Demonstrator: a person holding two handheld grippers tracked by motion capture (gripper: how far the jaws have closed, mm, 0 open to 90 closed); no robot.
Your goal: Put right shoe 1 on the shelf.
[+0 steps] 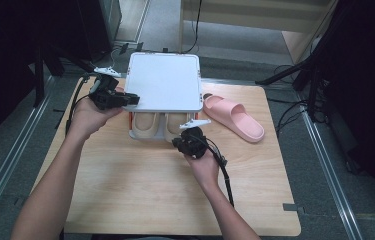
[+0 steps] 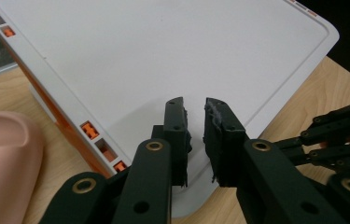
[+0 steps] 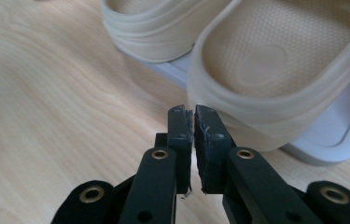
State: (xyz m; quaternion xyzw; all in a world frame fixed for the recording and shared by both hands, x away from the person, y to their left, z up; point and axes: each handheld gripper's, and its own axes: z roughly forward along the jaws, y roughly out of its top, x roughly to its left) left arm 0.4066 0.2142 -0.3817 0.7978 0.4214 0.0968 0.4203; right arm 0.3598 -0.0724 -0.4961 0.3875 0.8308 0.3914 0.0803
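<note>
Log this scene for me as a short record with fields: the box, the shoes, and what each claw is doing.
box: white box on the table, its lid raised over it
in box: two beige slippers side by side
outside box: pink slipper on the table, right of the box
left claw: at the lid's left edge, jaws a narrow gap apart, nothing between them
right claw: just in front of the box, by the nearer beige slipper, jaws almost together, empty
</note>
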